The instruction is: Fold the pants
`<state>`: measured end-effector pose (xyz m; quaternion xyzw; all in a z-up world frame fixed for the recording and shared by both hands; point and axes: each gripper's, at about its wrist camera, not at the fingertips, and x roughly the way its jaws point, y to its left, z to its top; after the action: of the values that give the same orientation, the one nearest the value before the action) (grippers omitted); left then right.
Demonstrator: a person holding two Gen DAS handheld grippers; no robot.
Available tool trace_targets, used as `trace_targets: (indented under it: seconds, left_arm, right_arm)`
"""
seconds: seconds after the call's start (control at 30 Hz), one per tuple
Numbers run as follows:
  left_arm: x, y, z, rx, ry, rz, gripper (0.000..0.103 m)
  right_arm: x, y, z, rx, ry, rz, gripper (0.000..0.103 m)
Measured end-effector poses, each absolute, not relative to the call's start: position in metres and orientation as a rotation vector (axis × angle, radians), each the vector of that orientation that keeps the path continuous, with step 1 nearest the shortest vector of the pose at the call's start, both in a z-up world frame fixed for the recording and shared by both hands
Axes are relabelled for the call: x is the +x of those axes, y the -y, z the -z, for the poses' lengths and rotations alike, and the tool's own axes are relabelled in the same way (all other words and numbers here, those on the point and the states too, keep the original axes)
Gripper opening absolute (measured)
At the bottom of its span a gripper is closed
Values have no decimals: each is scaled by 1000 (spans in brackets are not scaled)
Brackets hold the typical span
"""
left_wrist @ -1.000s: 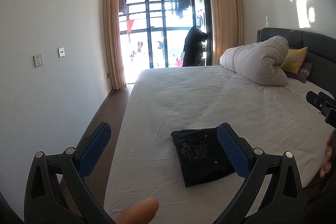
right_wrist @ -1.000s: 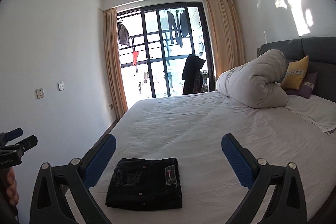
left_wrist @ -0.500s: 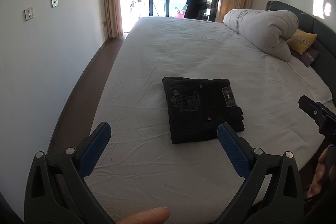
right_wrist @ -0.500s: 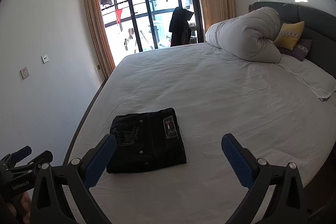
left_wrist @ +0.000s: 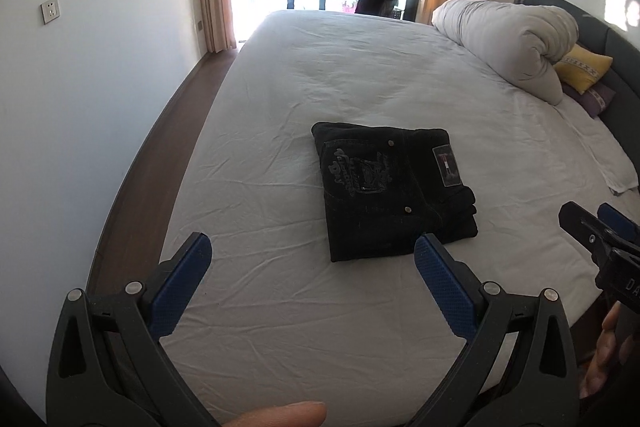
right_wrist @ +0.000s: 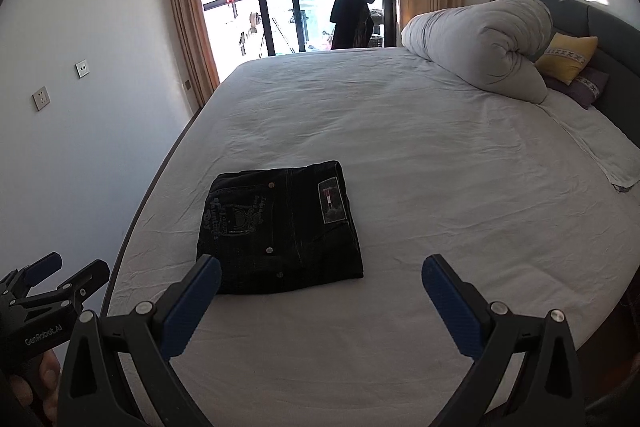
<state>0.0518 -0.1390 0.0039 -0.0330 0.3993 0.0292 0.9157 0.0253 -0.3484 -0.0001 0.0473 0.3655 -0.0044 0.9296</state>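
Above the near edge of the bed [left_wrist: 360, 67], the left gripper [left_wrist: 312, 263] hangs with its blue-padded fingers [left_wrist: 180, 279] spread wide and nothing between them; it is tilted downward, looking along the white sheet. A fingertip of the person's hand shows at the bottom rim of that view. The right gripper [right_wrist: 320, 283] is posed the same way — jaws wide apart, empty, raised off the mattress and angled down toward the bed. Each gripper shows in the other's camera: the right one at the far right edge of the left view, the left one low in the left corner of the right view, both off to the sides of the garment and touching nothing.

The pants [left_wrist: 392, 191] lie flat on the sheet as a compact dark rectangle, folded into layers, with a printed graphic, metal rivets and a small sewn patch facing up. They sit near the foot-side edge of the mattress, just beyond the fingertips of both grippers and apart from them.

Further back, a rolled duvet [right_wrist: 480, 43] rests against the headboard, with a yellow cushion [right_wrist: 568, 57] just beside it — well apart from the pants.
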Motion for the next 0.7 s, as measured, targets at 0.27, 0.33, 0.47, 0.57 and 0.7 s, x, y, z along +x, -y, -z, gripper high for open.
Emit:
trace_targets:
  seconds: [0.27,0.33,0.47,0.57,0.7]
  left_arm:
    - [53,138,4,-77,-846,-59,103]
    - [53,138,4,-79,-846,-60,103]
    - [53,138,5,-79,-847,-58,103]
    - [53,139,6,-79,-848,-55,103]
    - [52,141,6,-80,-847,-54,103]
  right_arm:
    - [24,344,1,82,-779,-2,103]
    - [24,344,2,82,-788,-5,103]
    - [24,343,5,78,-802,-7,103]
    - [24,343,6,79,-808,-7,103]
    - [25,342,7,78,-817,-7,103]
